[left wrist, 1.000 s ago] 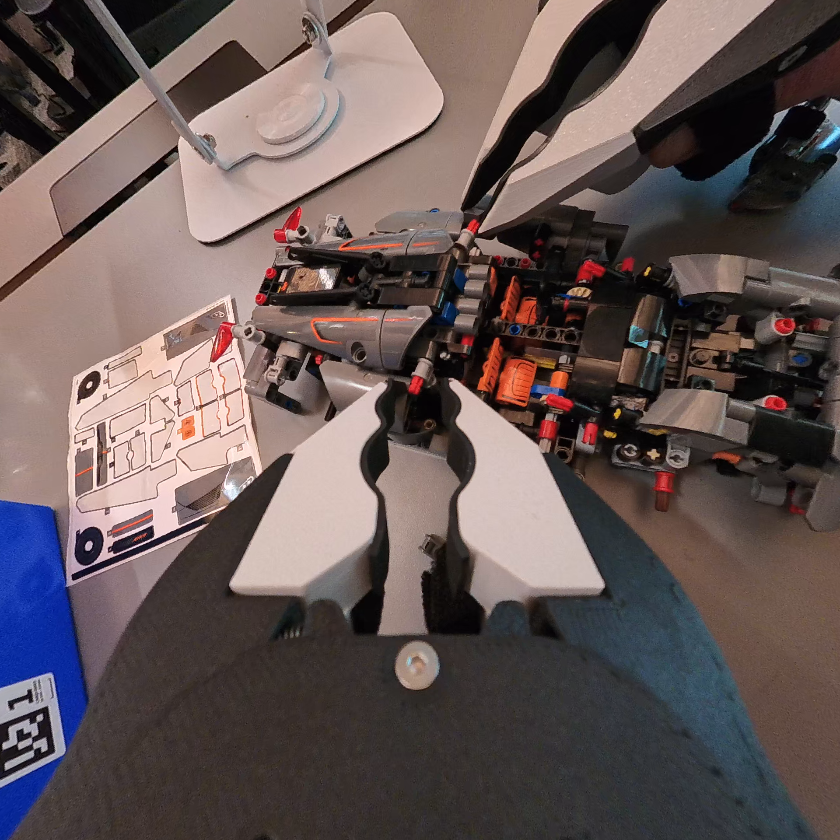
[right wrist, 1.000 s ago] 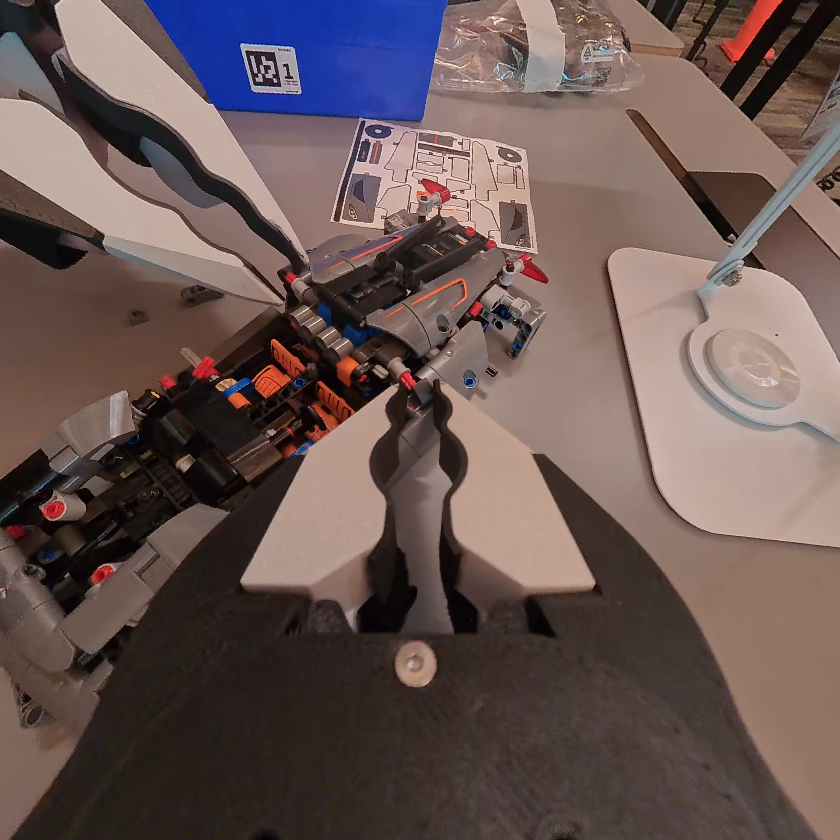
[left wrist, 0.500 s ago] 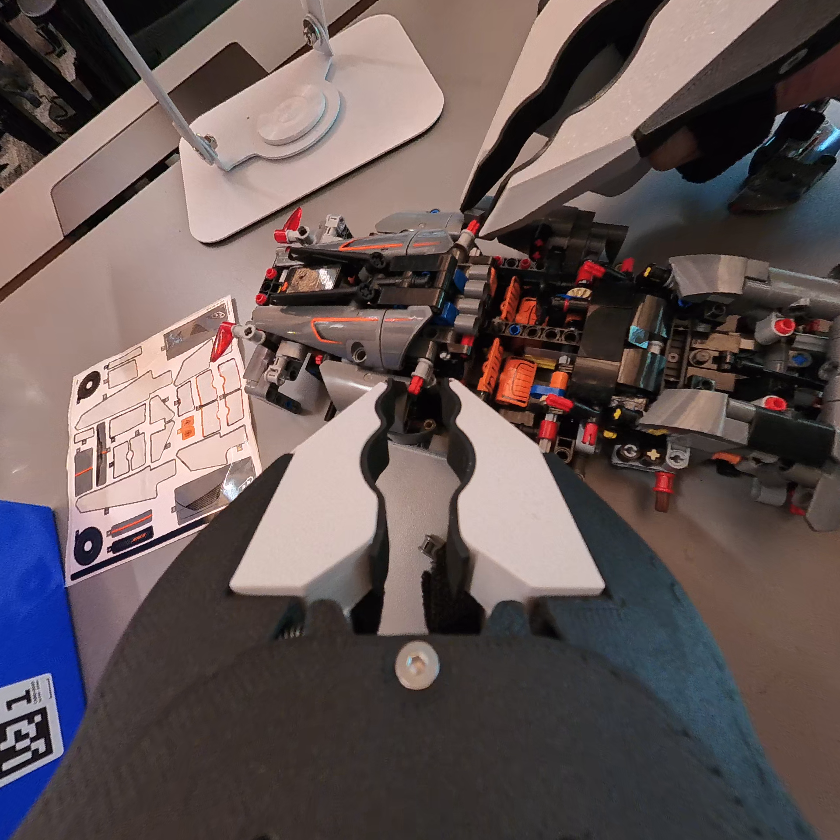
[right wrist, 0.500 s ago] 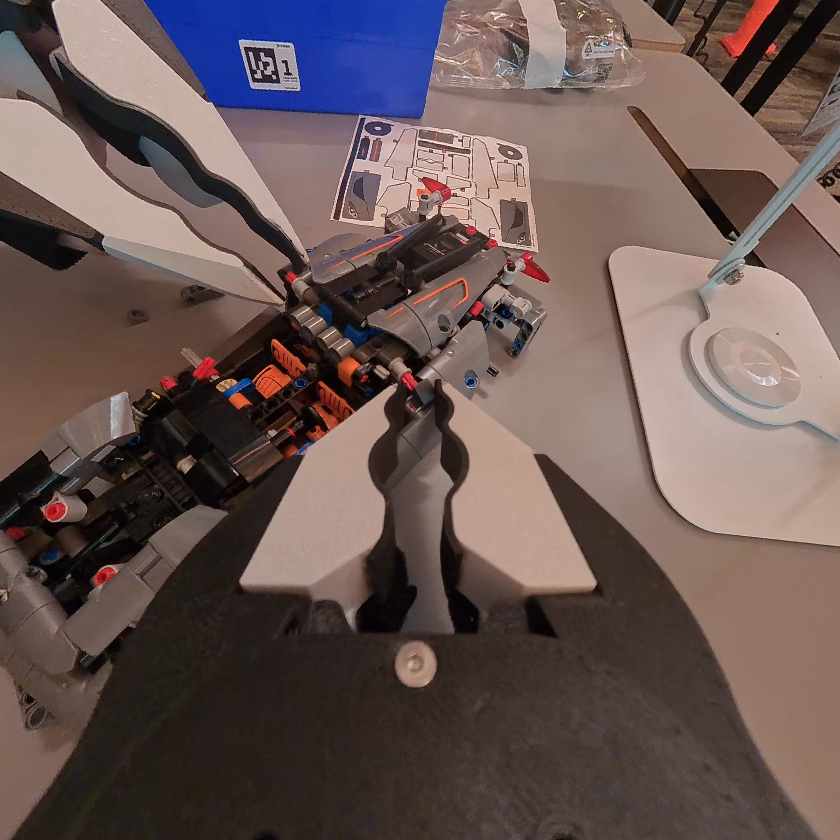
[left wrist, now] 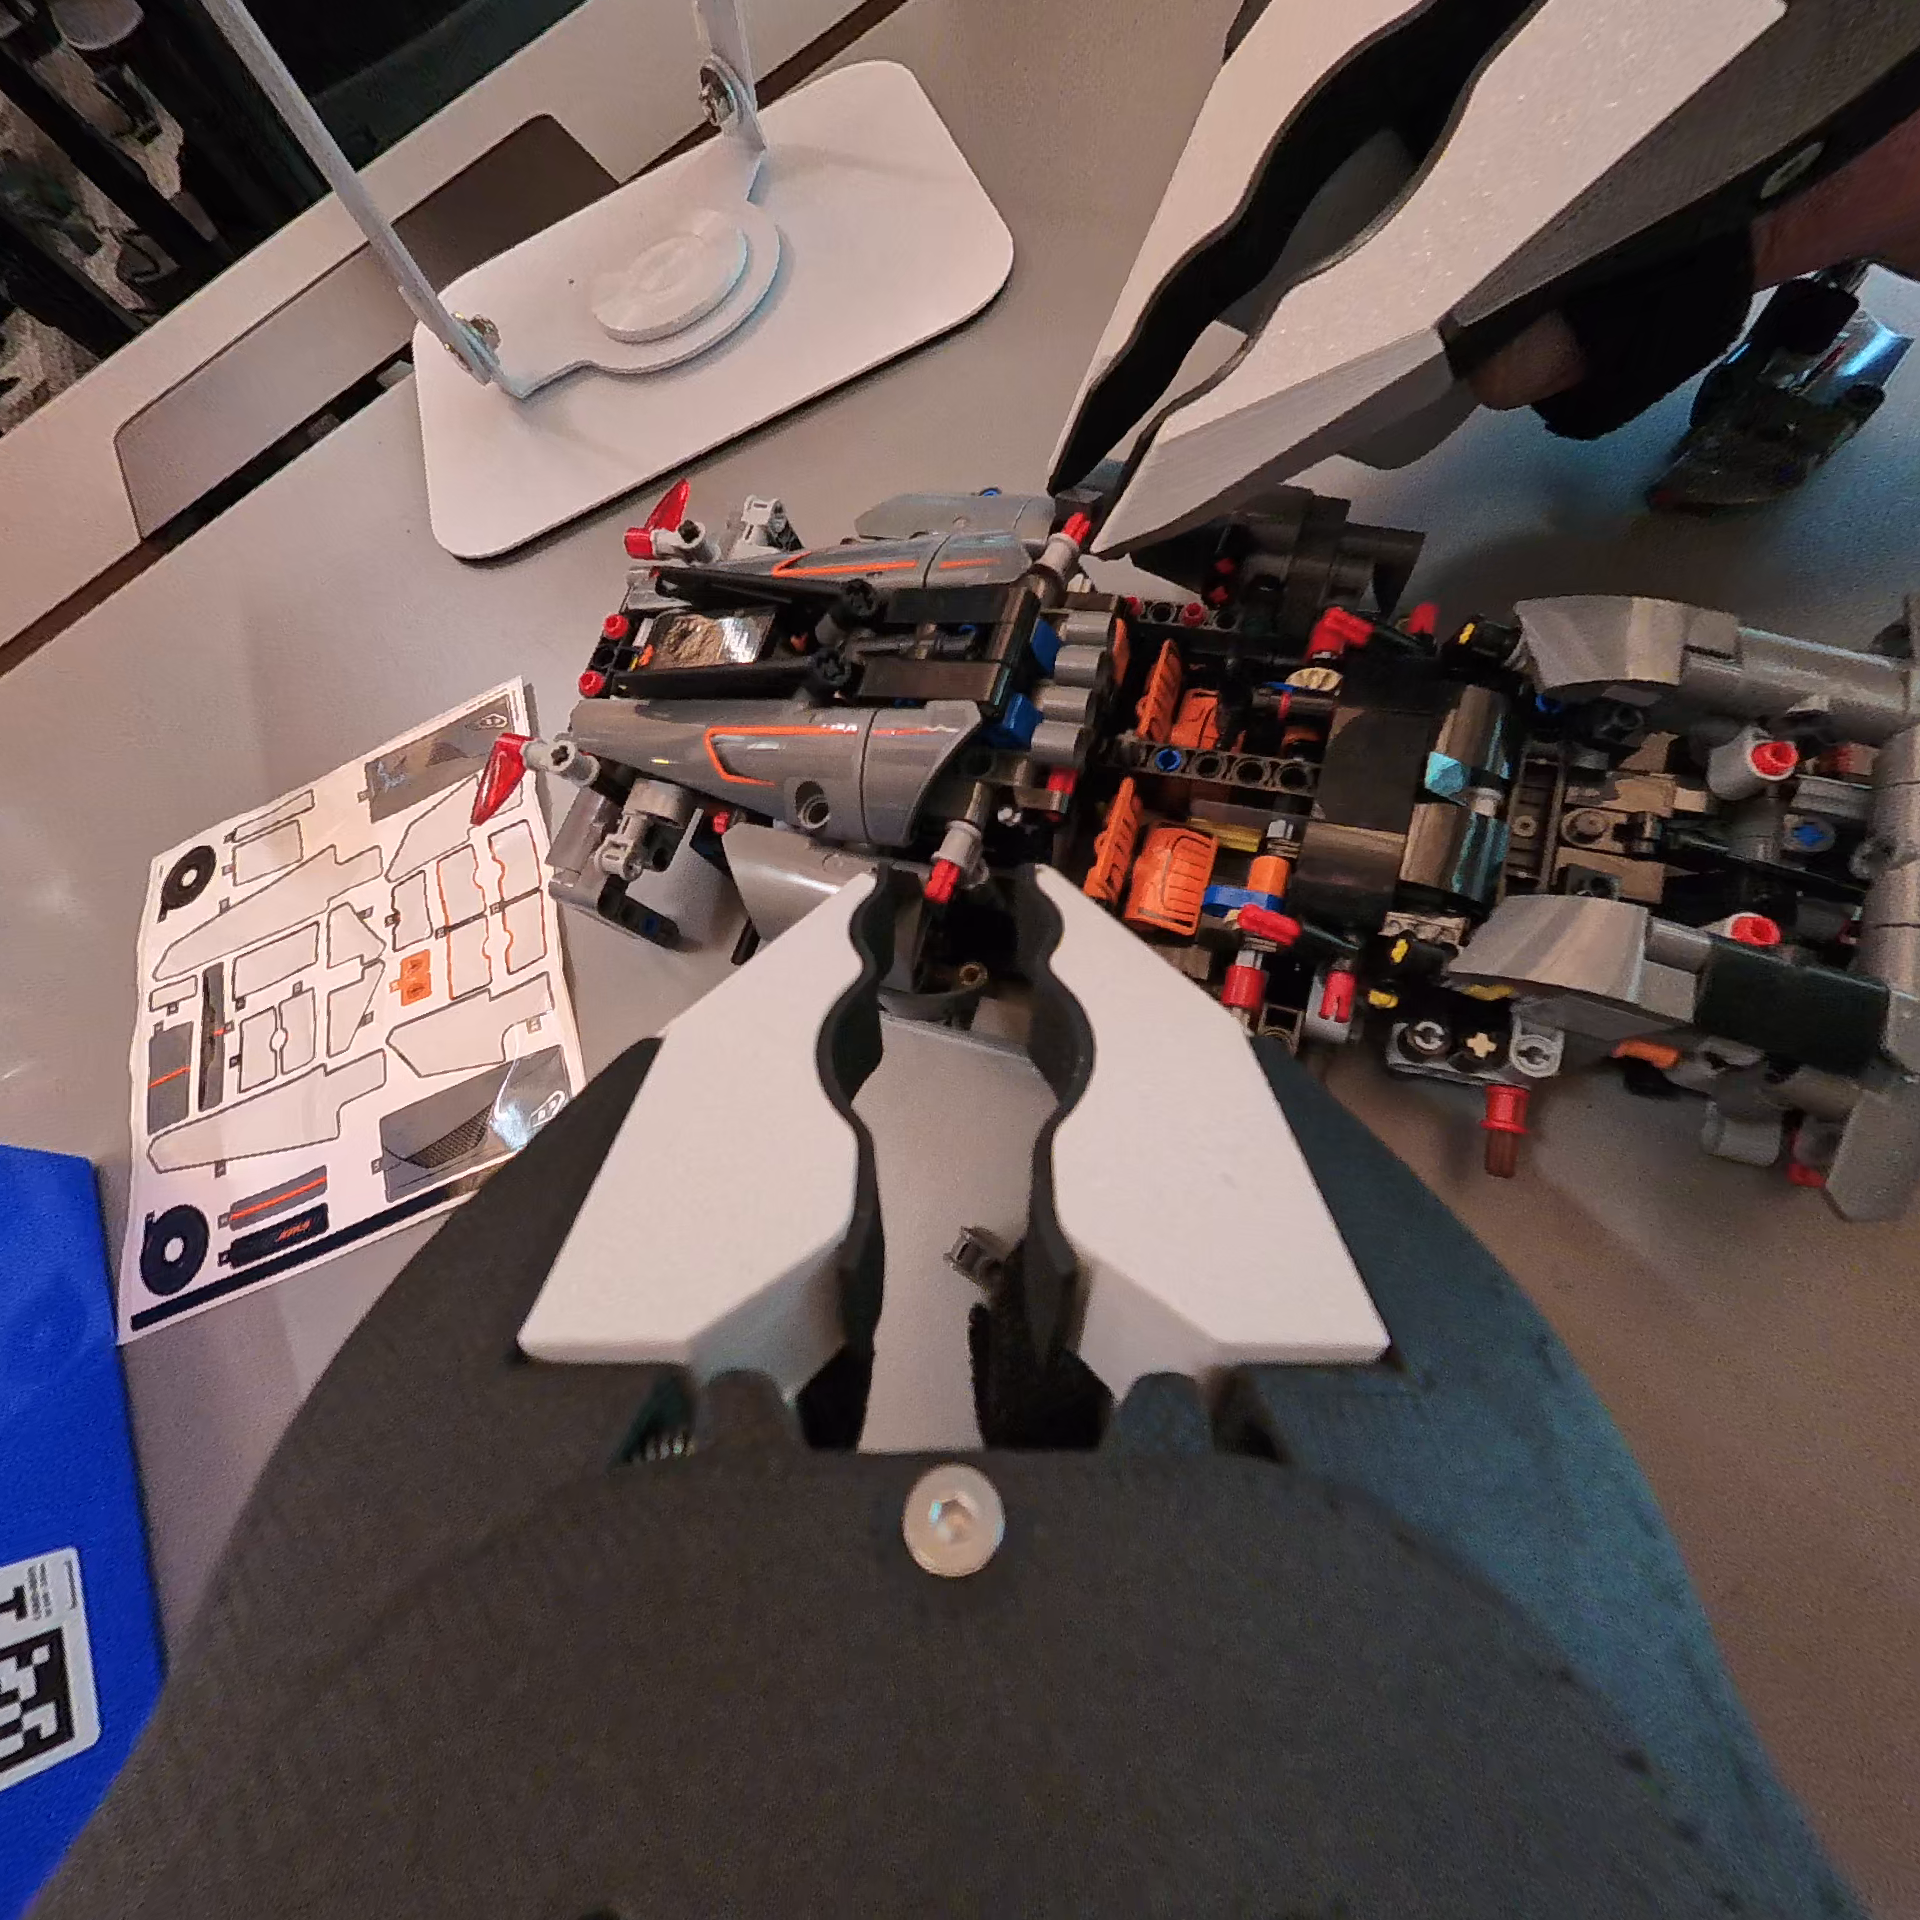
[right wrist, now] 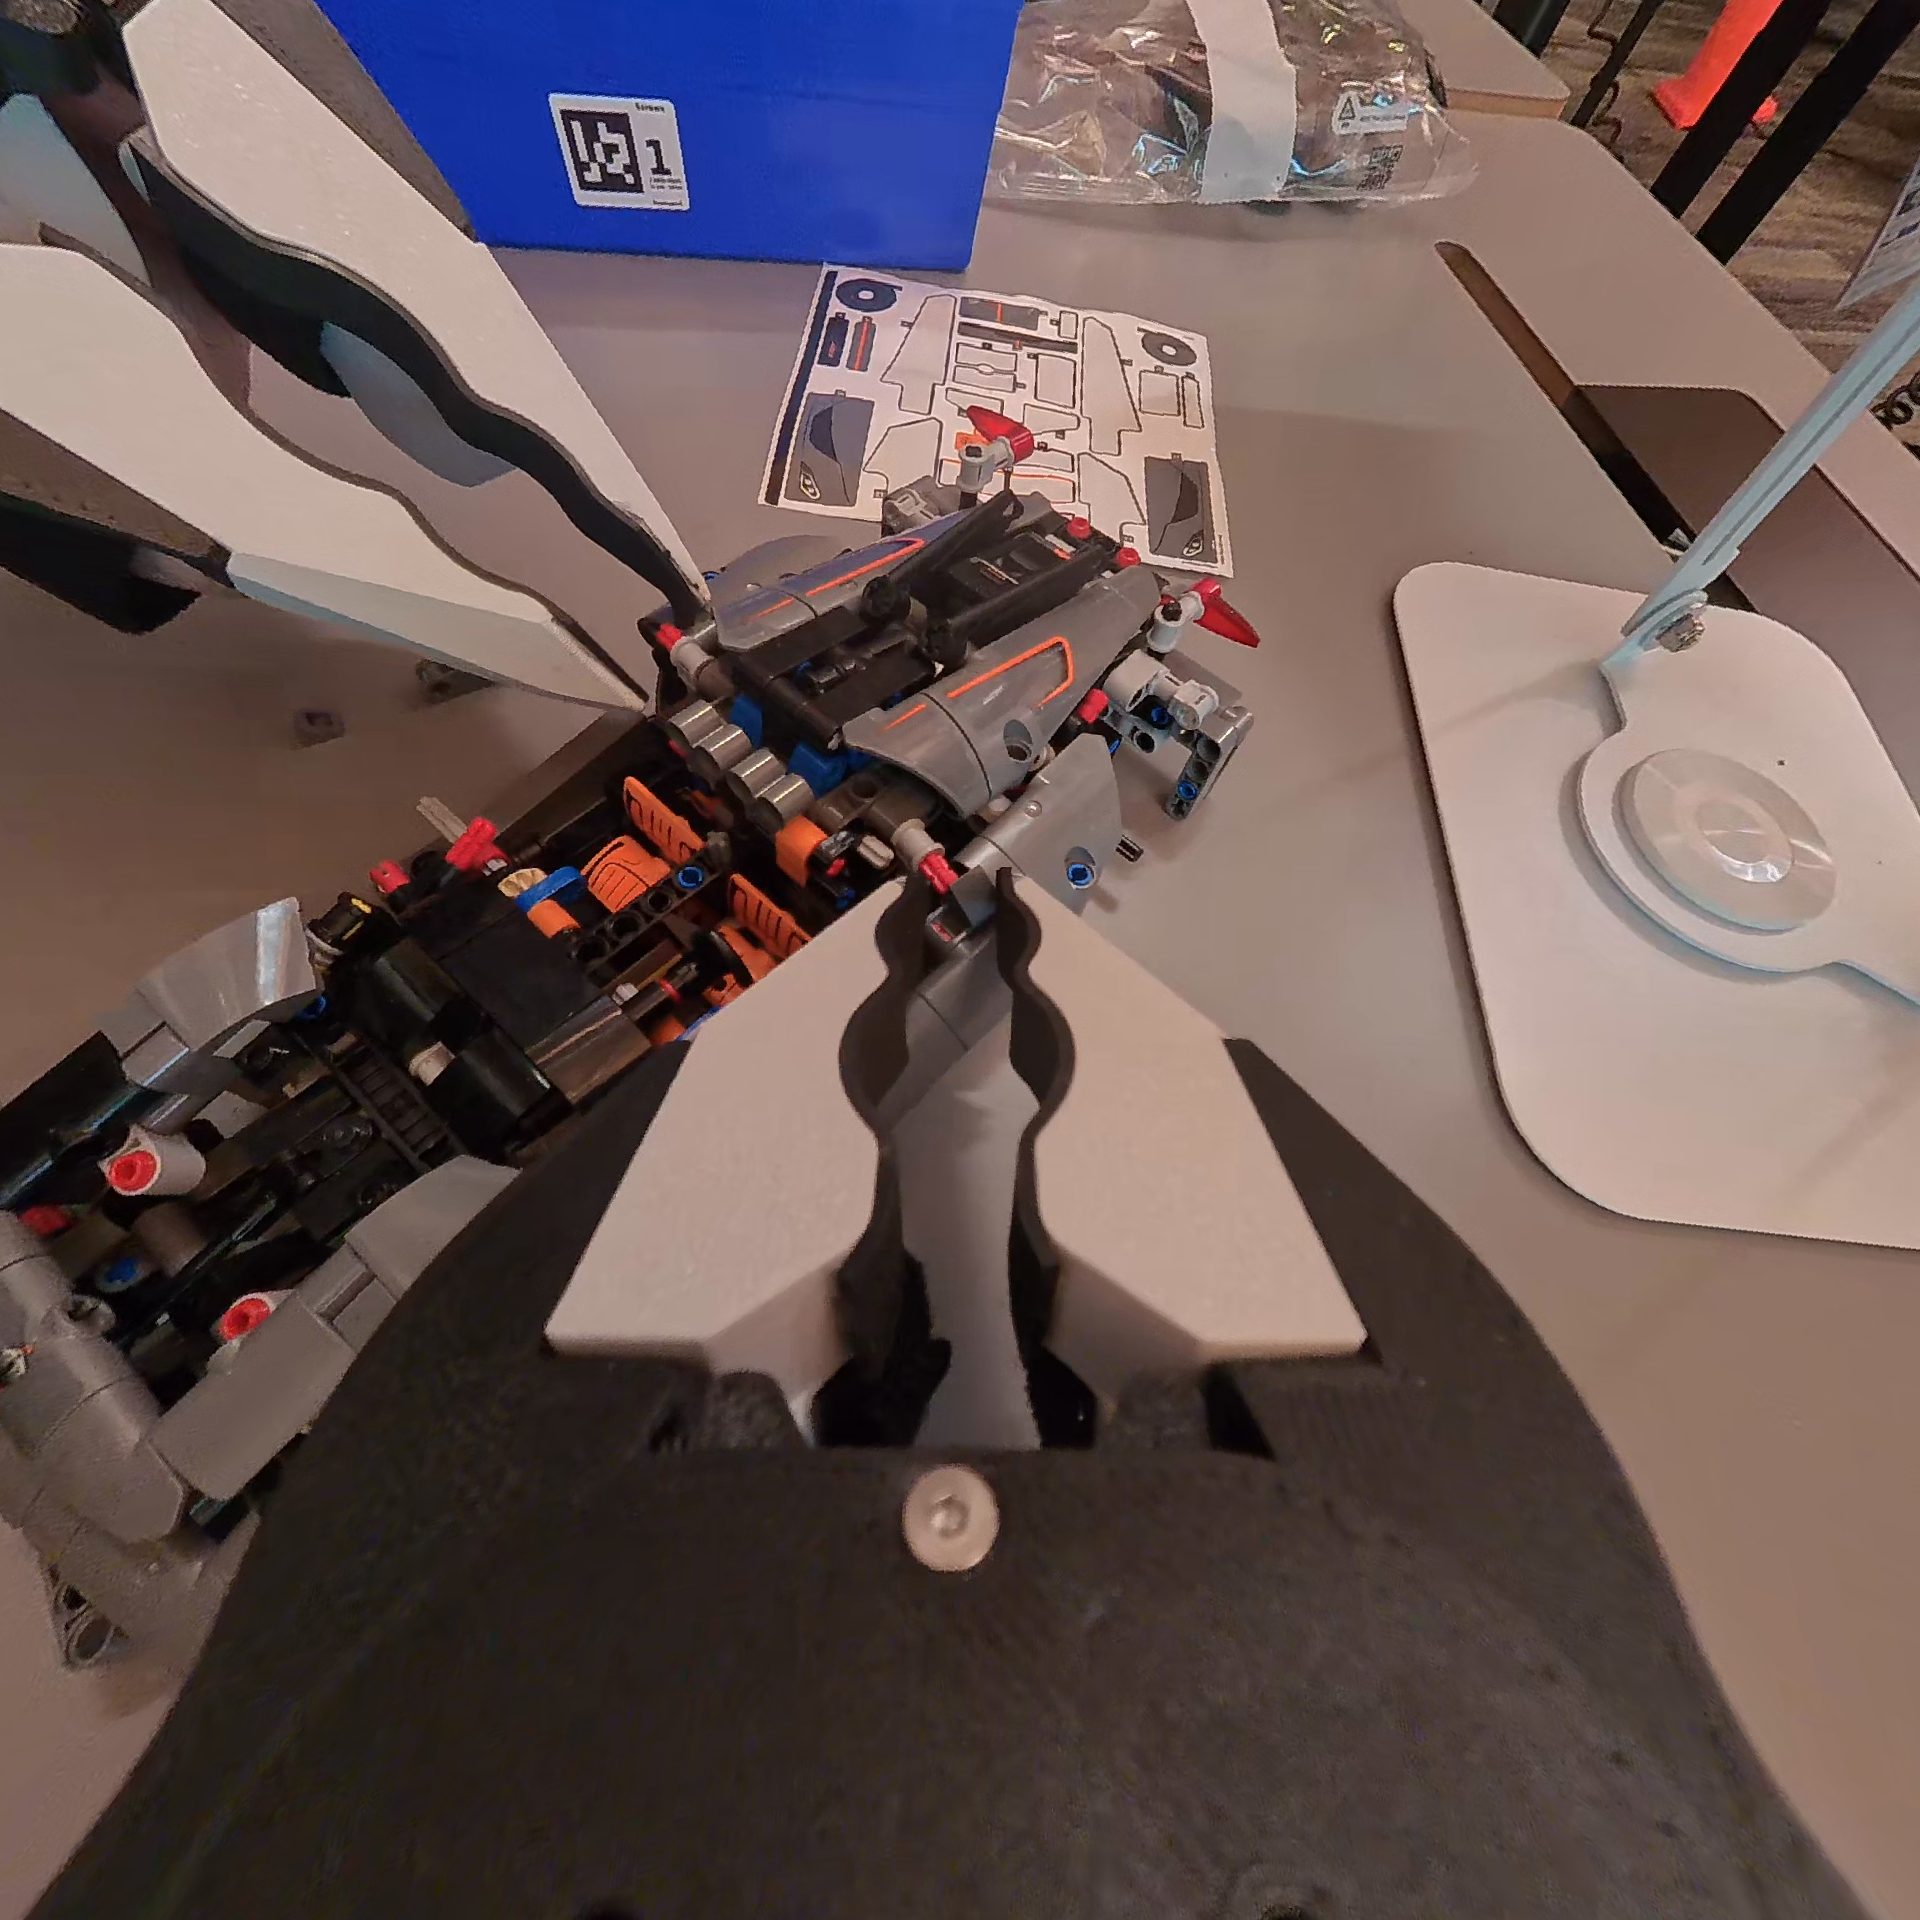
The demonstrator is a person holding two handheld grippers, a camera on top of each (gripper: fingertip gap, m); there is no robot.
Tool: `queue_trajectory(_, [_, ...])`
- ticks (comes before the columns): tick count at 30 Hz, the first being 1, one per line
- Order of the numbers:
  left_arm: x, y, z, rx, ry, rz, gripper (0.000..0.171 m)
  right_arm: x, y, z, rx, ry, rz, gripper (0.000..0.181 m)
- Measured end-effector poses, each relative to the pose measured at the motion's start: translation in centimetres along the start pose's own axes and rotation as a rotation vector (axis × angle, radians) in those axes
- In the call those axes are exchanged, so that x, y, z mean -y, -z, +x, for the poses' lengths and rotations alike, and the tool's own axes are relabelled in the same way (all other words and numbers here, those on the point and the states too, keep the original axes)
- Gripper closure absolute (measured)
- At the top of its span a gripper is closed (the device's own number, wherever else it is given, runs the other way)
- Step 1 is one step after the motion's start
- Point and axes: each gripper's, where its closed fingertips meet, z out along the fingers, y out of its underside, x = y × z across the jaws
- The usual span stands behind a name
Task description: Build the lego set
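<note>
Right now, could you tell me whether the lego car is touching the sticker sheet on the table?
Cannot tell. In the left wrist view the lego car ends beside the sticker sheet; in the right wrist view its tail overlaps the sheet, hiding any contact.

Pale grey wavy-edged fingers on black textured bodies, one silver screw each

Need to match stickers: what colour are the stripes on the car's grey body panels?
Orange, on the grey body panels; clearest in the left wrist view.
</note>
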Motion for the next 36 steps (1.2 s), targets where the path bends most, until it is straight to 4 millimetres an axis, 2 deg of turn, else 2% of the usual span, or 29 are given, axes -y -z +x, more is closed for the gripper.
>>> queue_trajectory(19, [0.36,-0.31,-0.02,0.000,0.023,0.033,0.153,-0.02,-0.02,-0.02,0.001,-0.004,0.005,0.171])
queue_trajectory(23, [0.38,-0.34,-0.38,0.009,0.022,0.031,0.159,-0.03,0.00,0.00,-0.002,-0.002,0.005,0.172])
queue_trajectory(36, [0.41,-0.57,-0.86,-0.010,0.023,0.030,0.160,-0.01,0.08,-0.18,0.013,-0.015,0.009,0.174])
